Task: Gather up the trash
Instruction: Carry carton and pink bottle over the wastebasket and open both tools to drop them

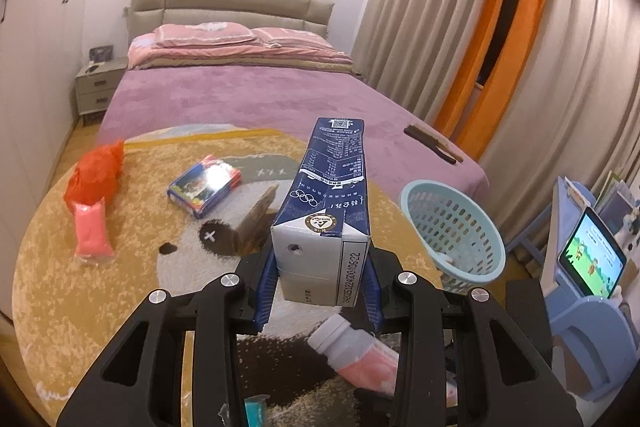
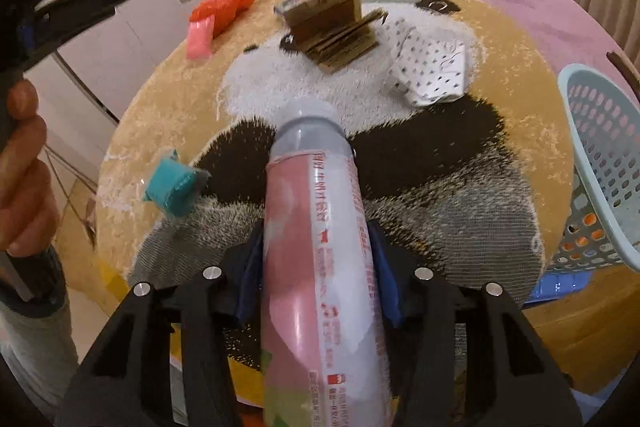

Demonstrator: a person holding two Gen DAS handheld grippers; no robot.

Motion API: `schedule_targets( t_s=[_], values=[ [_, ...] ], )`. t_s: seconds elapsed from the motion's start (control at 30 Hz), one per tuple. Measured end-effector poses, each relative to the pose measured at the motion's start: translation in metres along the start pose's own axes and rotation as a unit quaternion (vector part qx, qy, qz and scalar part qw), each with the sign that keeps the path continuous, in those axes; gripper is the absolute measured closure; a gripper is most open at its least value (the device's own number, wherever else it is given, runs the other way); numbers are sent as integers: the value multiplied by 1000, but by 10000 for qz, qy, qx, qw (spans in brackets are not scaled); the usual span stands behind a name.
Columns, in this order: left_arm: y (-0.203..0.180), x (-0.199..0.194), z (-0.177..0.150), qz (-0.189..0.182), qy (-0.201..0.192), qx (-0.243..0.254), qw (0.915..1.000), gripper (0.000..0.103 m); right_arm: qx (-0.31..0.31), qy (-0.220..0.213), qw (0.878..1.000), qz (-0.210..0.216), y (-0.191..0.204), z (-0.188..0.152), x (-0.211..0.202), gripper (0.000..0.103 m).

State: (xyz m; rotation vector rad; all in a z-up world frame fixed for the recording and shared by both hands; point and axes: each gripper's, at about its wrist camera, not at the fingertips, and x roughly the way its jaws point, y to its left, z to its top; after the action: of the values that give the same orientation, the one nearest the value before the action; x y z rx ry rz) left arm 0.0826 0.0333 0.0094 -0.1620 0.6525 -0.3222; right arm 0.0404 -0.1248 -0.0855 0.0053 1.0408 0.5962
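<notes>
My left gripper (image 1: 320,287) is shut on a blue and white milk carton (image 1: 332,187), which sticks out forward above the round panda rug (image 1: 120,287). A light blue perforated basket (image 1: 496,259) stands just to the right of it. My right gripper (image 2: 316,267) is shut on a pink-labelled plastic bottle (image 2: 316,227), with the blue pads pressing on both sides of it. The same basket (image 2: 564,79) is at the right in the right wrist view. On the rug lie an orange bag (image 1: 96,171), a pink pouch (image 1: 92,231), a colourful box (image 1: 204,187), folded cardboard (image 2: 336,27), a dotted white wrapper (image 2: 428,71) and a teal packet (image 2: 172,187).
A bed with a purple cover (image 1: 260,95) lies behind the rug, a nightstand (image 1: 96,87) to its left and curtains (image 1: 440,27) on the right. A blue child's table with a lit tablet (image 1: 592,259) and a blue chair (image 1: 588,347) stand at the right. A person's hand (image 2: 24,167) is at the left edge.
</notes>
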Motion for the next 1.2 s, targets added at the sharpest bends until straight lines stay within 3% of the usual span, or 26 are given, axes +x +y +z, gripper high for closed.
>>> schedule_targets(
  t_s=[0.3, 0.43, 0.63, 0.8, 0.93, 1.2],
  values=[
    [-50, 17, 23, -259, -104, 362, 9990, 68, 747, -1012, 9921, -17, -63, 9, -77, 58],
    [-76, 44, 30, -399, -21, 438, 9982, 68, 1391, -1445, 9793, -273, -117, 9, -110, 58],
    [-120, 105, 28, -671, 396, 568, 9953, 68, 2475, -1846, 9469, -900, -209, 4, -135, 58],
    [-148, 163, 17, -901, 929, 528, 9902, 68, 2950, -1812, 9289, -1317, -259, 8, -128, 58],
    [-166, 202, 0, -959, 1357, 599, 9843, 68, 3304, -1648, 9186, -1412, -294, 12, -110, 58],
    [-183, 236, -22, -962, 1720, 724, 9777, 68, 3633, -1343, 9107, -1437, -331, 14, -76, 57]
  ],
)
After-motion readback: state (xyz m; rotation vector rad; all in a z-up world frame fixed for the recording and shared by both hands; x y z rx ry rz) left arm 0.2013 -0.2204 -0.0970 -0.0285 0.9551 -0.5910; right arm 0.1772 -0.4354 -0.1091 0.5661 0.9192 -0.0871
